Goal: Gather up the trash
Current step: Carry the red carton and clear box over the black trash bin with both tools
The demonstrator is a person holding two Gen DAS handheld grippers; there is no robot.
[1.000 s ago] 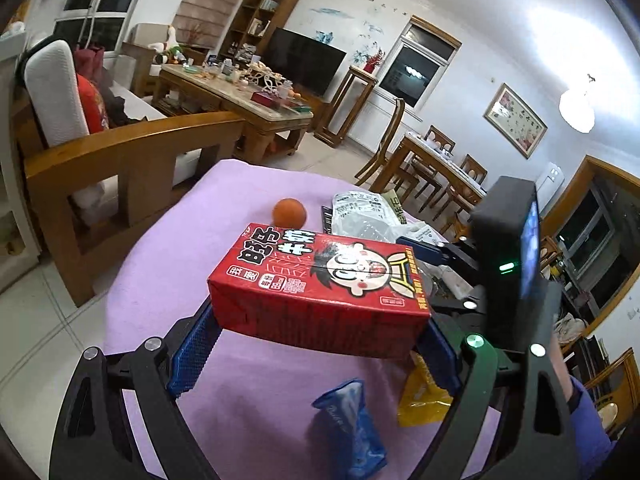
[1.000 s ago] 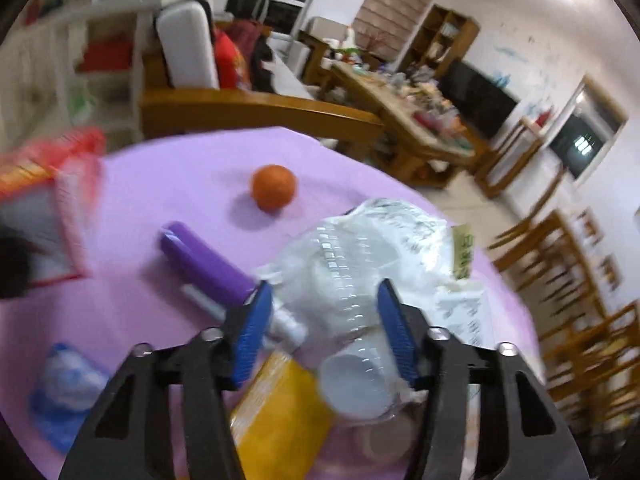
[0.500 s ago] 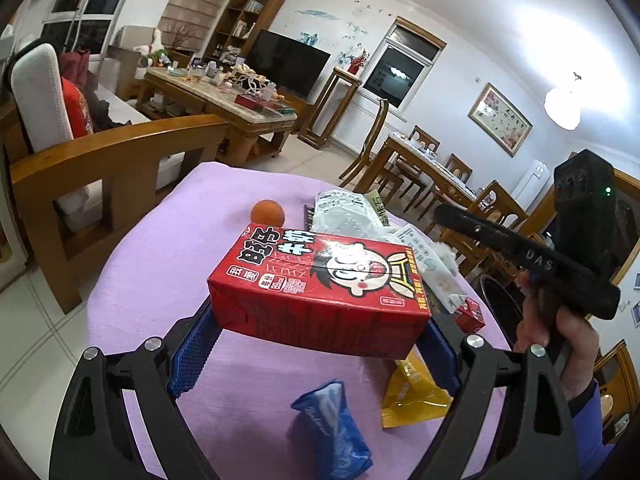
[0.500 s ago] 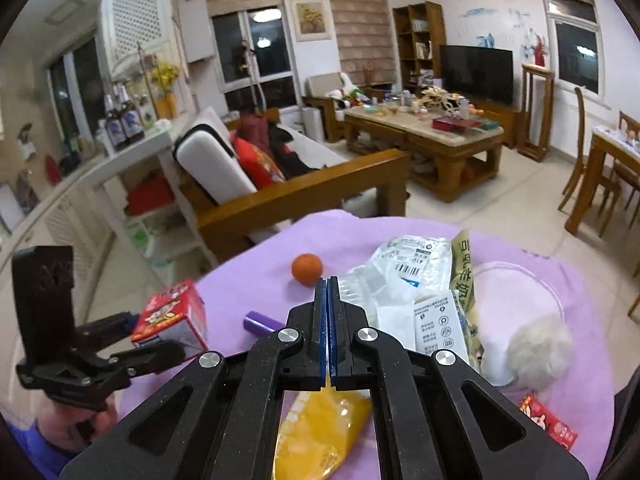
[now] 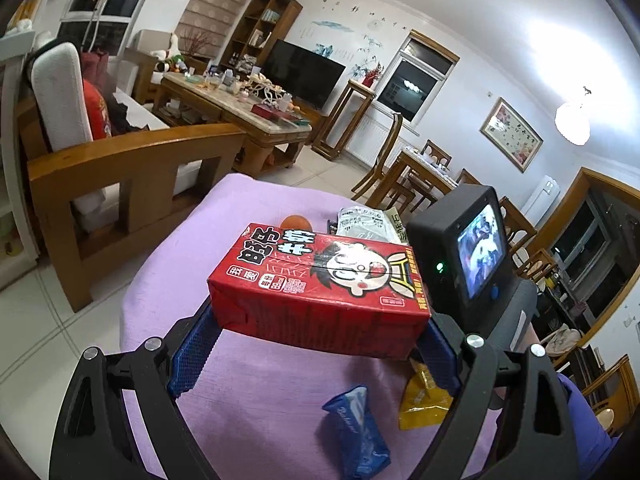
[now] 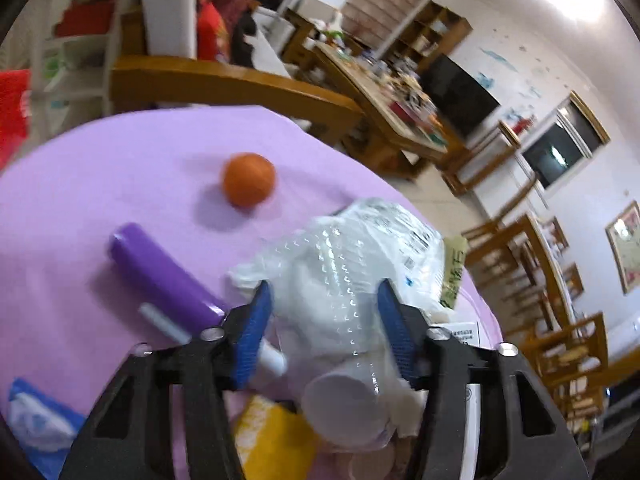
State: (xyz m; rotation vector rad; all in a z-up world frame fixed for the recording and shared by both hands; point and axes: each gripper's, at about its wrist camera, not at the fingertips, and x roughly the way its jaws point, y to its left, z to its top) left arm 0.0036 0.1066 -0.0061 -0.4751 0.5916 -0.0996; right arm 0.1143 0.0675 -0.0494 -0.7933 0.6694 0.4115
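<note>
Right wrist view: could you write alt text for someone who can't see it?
The open right claw straddles a clear plastic bag holding a white cup on a purple tablecloth. An orange and a purple tube lie nearby.

Bright ceiling glare, fisheye-warped edges; right wrist view is motion-blurred.

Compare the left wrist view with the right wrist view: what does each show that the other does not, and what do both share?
Only the left wrist view shows the left gripper shut on the red carton, seen sharply. Only the right wrist view shows the purple tube and the right gripper, its fingers open around the clear plastic bag. Both show the orange, blue wrapper, yellow packet and purple tablecloth.
</note>
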